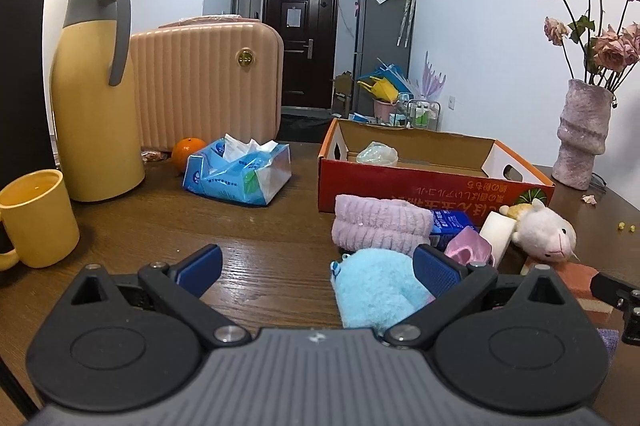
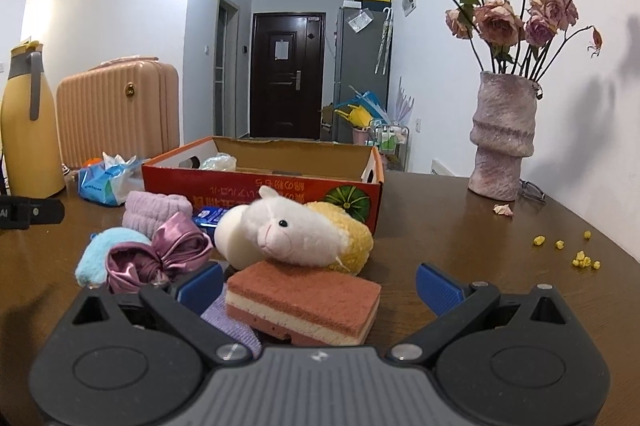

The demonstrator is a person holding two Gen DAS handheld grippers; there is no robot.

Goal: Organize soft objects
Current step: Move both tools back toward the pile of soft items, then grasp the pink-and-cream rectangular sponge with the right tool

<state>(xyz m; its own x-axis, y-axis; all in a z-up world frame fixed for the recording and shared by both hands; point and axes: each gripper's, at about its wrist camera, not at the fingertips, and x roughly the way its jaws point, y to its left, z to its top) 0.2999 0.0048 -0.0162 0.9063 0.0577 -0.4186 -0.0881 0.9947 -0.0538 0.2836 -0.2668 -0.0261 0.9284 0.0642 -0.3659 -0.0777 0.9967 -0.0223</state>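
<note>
A: Soft toys (image 2: 308,230), sponge (image 2: 304,302) and cloths lie heaped near the cardboard box (image 2: 264,182), presumably their destination.

B: I hold both claws wide open: left claw (image 1: 316,268) beside the blue plush (image 1: 376,290), right claw (image 2: 320,286) straddling the sponge, nothing gripped.

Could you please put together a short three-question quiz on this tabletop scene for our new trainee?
1. True or false: the left tongs are shut on the light blue plush.
2. What lies between the fingers of the right tongs? A) tissue pack B) layered sponge C) orange
3. What rests on top of that item?

Key:
1. False; they are open, the plush lying by the right finger.
2. B, the layered sponge.
3. The white and yellow alpaca plush, in front of the red cardboard box.
</note>
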